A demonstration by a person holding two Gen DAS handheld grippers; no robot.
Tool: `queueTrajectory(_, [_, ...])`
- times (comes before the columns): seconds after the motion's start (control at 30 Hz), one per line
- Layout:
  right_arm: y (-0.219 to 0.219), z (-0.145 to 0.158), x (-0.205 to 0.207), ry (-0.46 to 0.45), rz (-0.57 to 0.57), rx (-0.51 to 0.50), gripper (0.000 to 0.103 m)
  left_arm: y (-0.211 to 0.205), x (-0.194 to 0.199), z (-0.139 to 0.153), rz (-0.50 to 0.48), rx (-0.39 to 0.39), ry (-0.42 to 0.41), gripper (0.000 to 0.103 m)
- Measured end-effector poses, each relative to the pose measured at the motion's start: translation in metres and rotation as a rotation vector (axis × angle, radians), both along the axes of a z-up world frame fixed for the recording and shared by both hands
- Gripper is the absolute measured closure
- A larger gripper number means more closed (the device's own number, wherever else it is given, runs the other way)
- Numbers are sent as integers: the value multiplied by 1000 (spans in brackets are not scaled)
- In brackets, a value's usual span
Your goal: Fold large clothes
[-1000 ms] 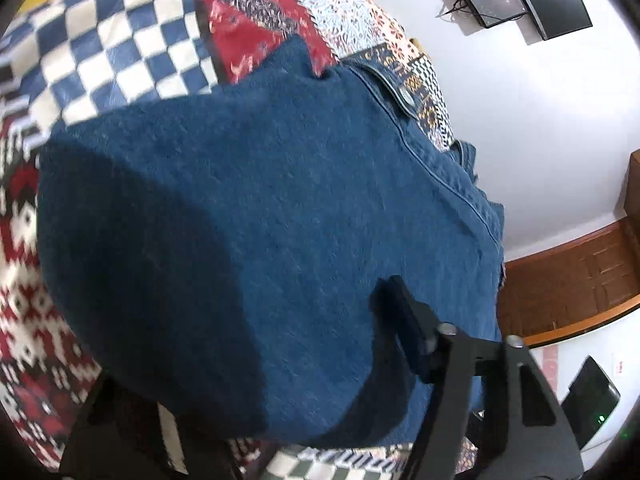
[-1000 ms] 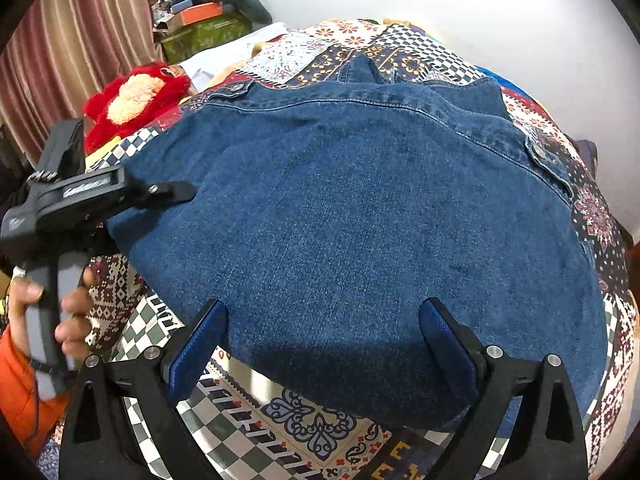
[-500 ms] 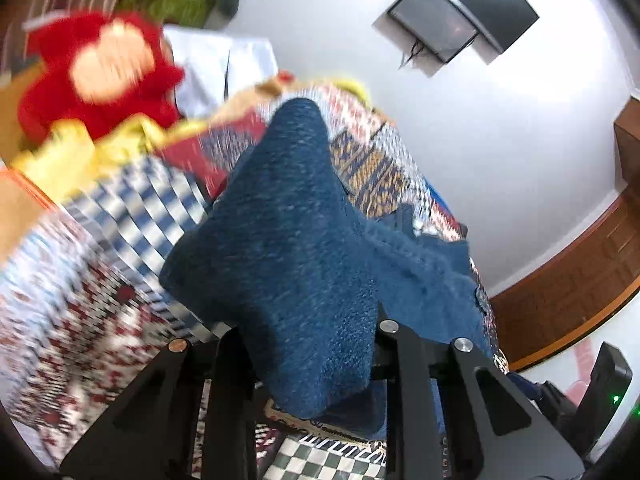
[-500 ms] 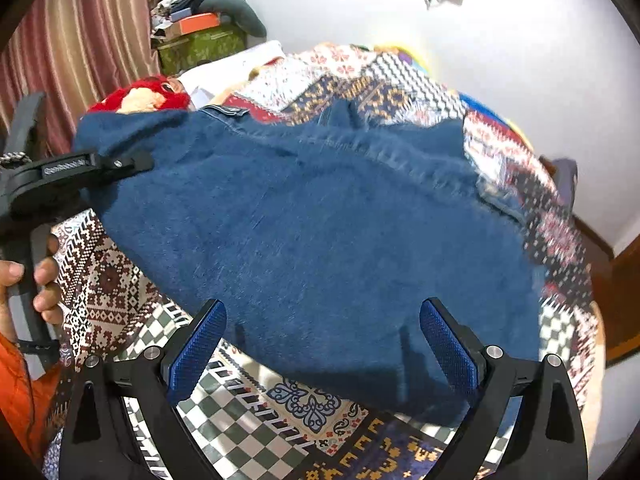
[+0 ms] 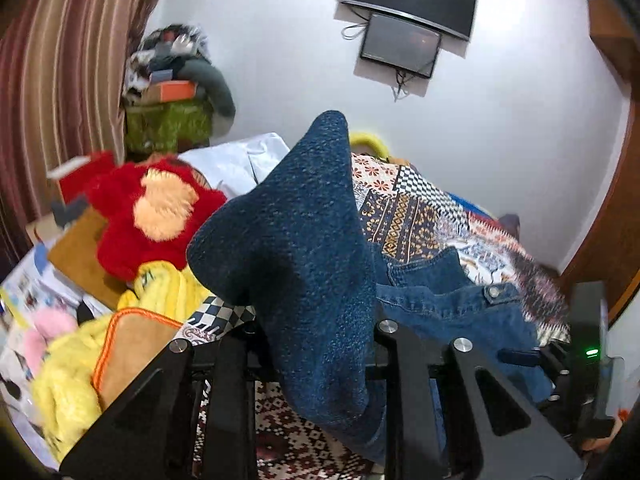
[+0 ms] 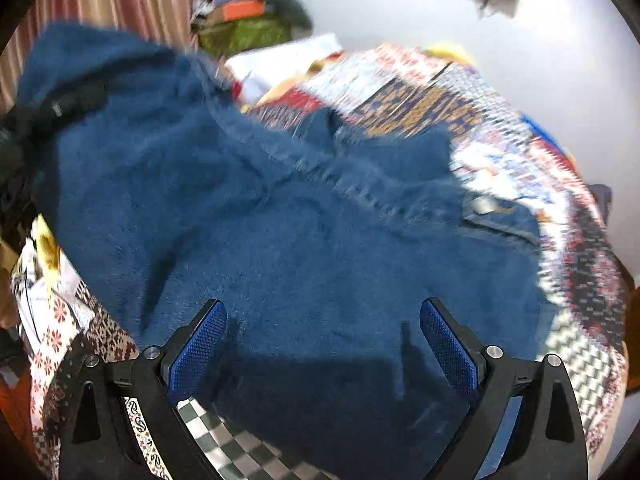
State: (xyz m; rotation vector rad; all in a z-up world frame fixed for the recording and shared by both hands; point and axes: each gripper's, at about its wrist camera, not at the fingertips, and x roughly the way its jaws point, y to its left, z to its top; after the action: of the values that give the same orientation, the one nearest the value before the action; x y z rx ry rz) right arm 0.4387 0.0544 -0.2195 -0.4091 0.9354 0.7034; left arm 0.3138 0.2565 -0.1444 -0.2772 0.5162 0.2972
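Observation:
A dark blue denim jacket [image 6: 304,240] lies on a patchwork bed quilt [image 6: 520,168]. My left gripper [image 5: 312,344] is shut on the jacket's edge [image 5: 304,240] and holds it lifted, so the cloth stands up in a peak between the fingers. The rest of the jacket, with a metal button [image 5: 494,291], trails down to the quilt [image 5: 420,208]. My right gripper [image 6: 320,340] is open and empty, its blue pads [image 6: 200,344] low over the near part of the jacket. The left gripper body [image 6: 52,108] shows at the far left of the right wrist view, under lifted denim.
A red plush toy [image 5: 156,208] and yellow cloth [image 5: 72,380] lie at the bed's left. A pile of boxes and clothes [image 5: 176,92] stands by the striped curtain [image 5: 52,72]. Screens [image 5: 404,12] hang on the white wall. A wooden door frame [image 5: 616,216] is at right.
My left gripper closed on the jacket's edge and lifted it up and toward the far side. The denim now rises in a fold. My right gripper stayed open and shifted slightly forward.

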Motion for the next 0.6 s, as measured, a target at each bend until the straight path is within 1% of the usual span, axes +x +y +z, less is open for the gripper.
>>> queueTrajectory(0.03, [5, -7, 0, 15, 12, -12, 6, -4, 4, -2, -7, 27, 7, 81])
queueTrajectory(0.1, [14, -27, 3, 68, 33, -33, 6, -14, 8, -3, -30, 55, 19, 81])
queueTrajectory(0.17, [13, -38, 8, 114, 18, -17, 5, -27, 15, -1, -51, 59, 25, 81])
queueTrajectory(0.23, [10, -42, 11, 136, 11, 12, 3, -40, 23, 1, -69, 69, 18, 81])
queueTrajectory(0.33, [6, -38, 12, 159, 27, -1, 3, -57, 32, 10, -117, 65, -5, 81])
queueTrajectory(0.4, [-3, -31, 14, 195, 23, 4, 3, -69, 39, 16, -155, 58, -13, 81])
queueTrajectory(0.43, [-13, -26, 13, 214, 18, 20, 3, -77, 44, 20, -180, 53, -18, 81])
queueTrajectory(0.5, [-37, -17, 10, 214, -5, 59, 3, -94, 53, 26, -227, 46, -25, 81])
queueTrajectory(0.6, [-89, -4, 4, 189, -116, 101, 3, -128, 65, 35, -303, 57, -38, 82])
